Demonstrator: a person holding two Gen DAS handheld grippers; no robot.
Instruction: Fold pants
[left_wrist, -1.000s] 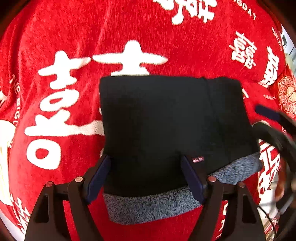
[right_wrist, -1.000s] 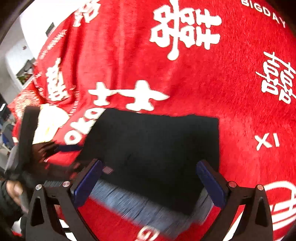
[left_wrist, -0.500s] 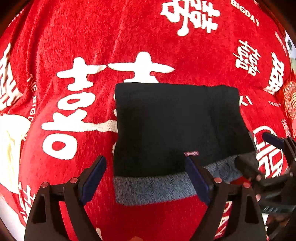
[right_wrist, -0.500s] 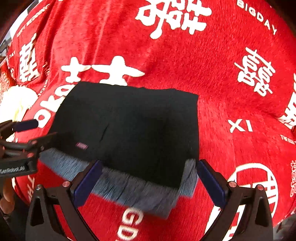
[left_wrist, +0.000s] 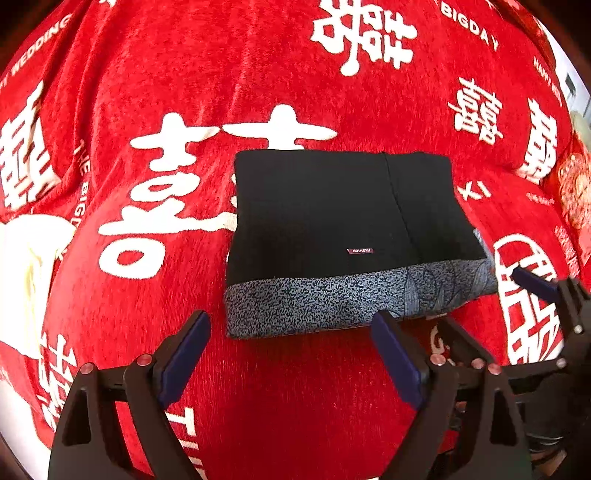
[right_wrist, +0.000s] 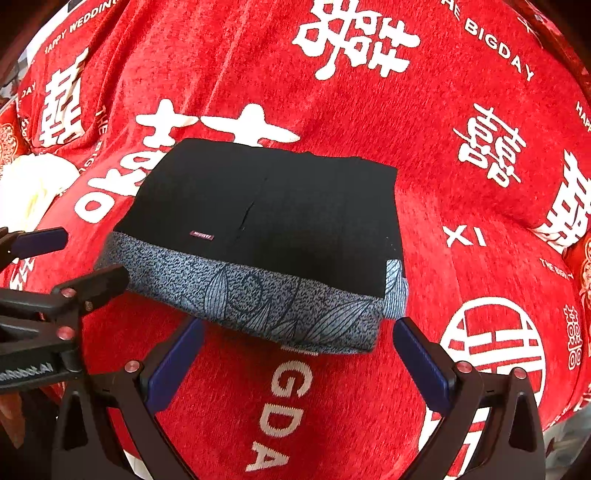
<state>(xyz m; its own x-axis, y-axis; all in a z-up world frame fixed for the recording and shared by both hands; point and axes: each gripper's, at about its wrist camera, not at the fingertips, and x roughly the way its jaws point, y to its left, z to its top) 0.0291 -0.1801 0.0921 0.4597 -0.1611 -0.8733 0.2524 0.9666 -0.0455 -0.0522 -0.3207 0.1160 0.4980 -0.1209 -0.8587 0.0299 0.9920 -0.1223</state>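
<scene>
The black pants (left_wrist: 332, 210) lie folded into a compact rectangle on the red cloth, with a grey patterned waistband (left_wrist: 332, 306) along the near edge and a small label (left_wrist: 360, 251). They also show in the right wrist view (right_wrist: 266, 214). My left gripper (left_wrist: 291, 354) is open and empty, just short of the waistband. My right gripper (right_wrist: 295, 362) is open and empty, just short of the near right corner. Each gripper shows in the other's view, the right one (left_wrist: 491, 314) and the left one (right_wrist: 70, 258).
A red blanket (left_wrist: 258, 74) with white characters and lettering covers the whole surface. A cream-white cloth (right_wrist: 33, 184) lies at the far left; it also shows in the left wrist view (left_wrist: 26, 266).
Both grippers have pulled back towards me and off the folded pants, which now lie wholly ahead of the fingertips. The pants stay put.
</scene>
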